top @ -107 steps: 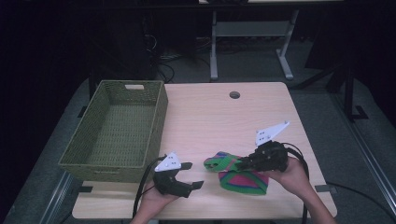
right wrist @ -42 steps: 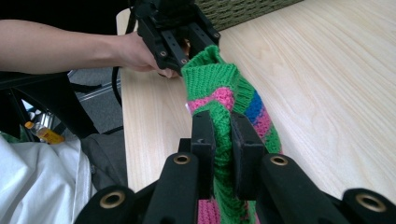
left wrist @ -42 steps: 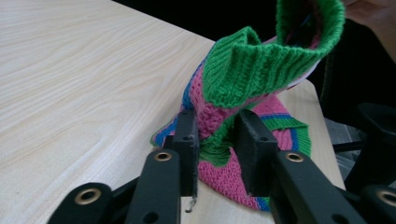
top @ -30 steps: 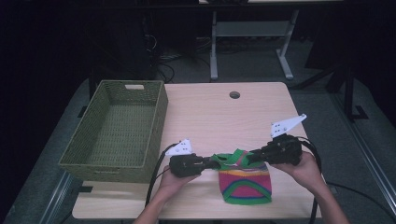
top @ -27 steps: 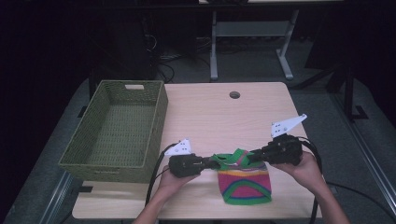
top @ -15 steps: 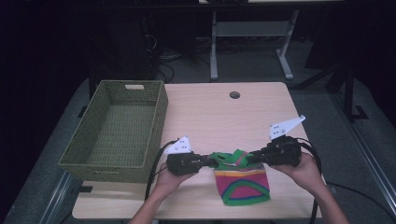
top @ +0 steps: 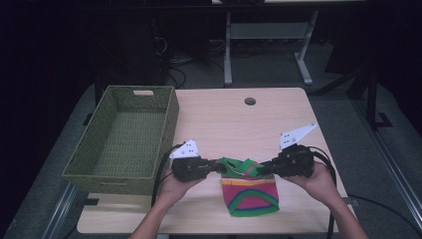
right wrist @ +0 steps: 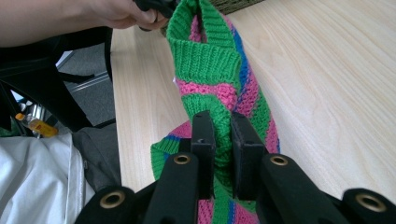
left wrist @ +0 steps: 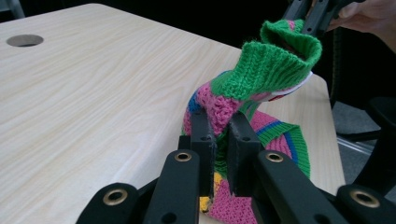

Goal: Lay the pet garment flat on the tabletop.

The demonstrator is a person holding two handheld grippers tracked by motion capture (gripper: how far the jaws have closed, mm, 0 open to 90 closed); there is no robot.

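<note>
Left to right: green wicker basket (top: 122,139) at the table's left side. Then left gripper (top: 215,167), clenched on the left end of the knitted hat (top: 250,191)'s green rim. Hat draped over the near table edge, rim lifted between both tools. Right gripper (top: 264,169) clamped on the other end. Best kept taut, raised evenly, carried level toward the basket.

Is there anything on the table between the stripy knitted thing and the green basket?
Nothing visible. The knitted piece hangs between the left hand-held gripper and the right hand-held gripper, both shut on its green rim. Bare table lies between it and the basket, whose near wall must still be cleared.
</note>
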